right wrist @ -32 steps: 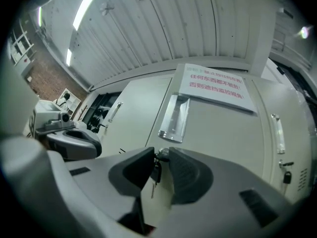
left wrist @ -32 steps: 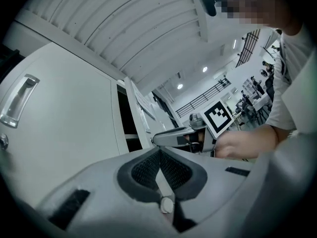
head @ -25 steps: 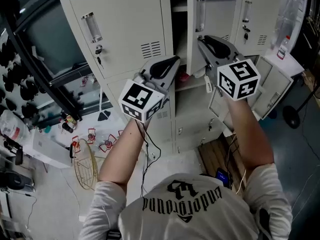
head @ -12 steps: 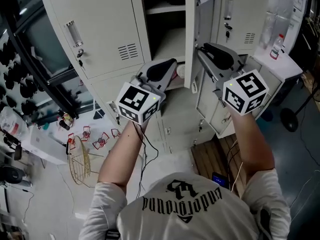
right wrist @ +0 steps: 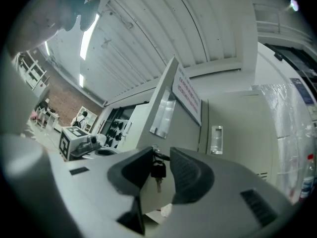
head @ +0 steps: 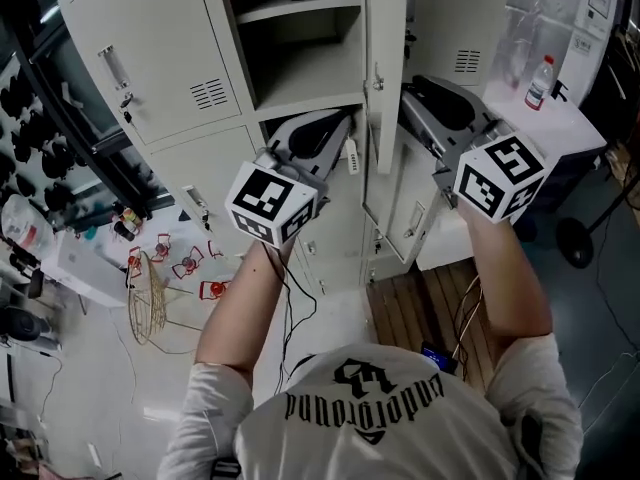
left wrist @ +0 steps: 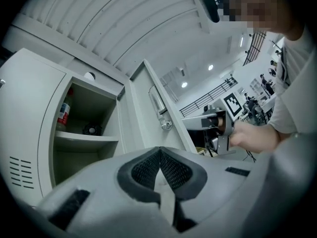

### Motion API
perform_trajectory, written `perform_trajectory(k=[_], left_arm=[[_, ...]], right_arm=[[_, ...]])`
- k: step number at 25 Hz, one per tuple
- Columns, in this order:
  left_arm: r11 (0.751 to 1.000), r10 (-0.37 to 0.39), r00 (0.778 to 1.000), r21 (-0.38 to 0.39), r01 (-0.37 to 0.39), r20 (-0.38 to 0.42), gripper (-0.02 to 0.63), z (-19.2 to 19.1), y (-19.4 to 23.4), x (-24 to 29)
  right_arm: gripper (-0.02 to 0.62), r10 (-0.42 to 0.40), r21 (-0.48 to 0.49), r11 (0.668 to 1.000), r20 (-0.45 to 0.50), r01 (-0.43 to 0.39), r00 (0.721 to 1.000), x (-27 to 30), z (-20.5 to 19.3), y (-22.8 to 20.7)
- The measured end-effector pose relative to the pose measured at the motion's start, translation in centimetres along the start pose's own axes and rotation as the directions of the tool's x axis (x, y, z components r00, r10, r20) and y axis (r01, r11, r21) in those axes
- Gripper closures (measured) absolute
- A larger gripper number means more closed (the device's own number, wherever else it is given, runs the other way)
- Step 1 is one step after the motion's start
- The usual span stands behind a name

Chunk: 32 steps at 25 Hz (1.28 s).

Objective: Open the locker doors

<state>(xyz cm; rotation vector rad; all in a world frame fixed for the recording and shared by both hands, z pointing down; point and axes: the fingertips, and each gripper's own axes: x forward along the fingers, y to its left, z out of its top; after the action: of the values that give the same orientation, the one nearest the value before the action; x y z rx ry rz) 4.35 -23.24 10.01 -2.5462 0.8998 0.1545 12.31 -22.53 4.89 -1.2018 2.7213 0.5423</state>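
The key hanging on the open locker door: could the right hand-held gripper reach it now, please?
Probably yes: the right hand-held gripper has just been opening its jaws, and the key hangs free between them, unobstructed.

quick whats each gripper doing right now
left gripper: shut, nothing in it.
right gripper: open, jaws just been opening; door key hangs between them, ungripped.

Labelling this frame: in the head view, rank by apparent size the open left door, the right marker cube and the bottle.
1. Open left door
2. Right marker cube, which nearness to the camera enlarges
3. Bottle
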Motion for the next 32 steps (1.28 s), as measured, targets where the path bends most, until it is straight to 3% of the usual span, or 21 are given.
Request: perform_trajectory(k=[6,16,27,32], left_arm=[[1.000,0.013,0.999,-0.008,-0.013,-0.034,0.598,-0.9,-3.9,1.8],[0.999,0.039,0.997,0.003,-0.039,-0.073,0.598,-1.1,-5.5,2.6],[0.999,0.046,0.995,0.024,-0.044,-0.090,0.598,-0.7,-6.1,2.7],[0.998,0.057,0.994,0.014,-0.056,-0.097,0.598,-2.2,-6.7,1.4]], right_arm=[[0.477,0.023,0.013,1.000,0.019,-0.023,1.000,-2.6,-0.4,-3.6],[0.477,0.031,0.035,0.999,0.029,-0.032,0.999,-5.0,-1.3,-8.4],[0.474,0.042,0.040,0.998,0.040,-0.044,0.998,-5.4,-1.4,-8.6],[0.474,0.013,0.047,0.999,0.048,-0.015,0.999,-7.7,-3.5,-7.6]])
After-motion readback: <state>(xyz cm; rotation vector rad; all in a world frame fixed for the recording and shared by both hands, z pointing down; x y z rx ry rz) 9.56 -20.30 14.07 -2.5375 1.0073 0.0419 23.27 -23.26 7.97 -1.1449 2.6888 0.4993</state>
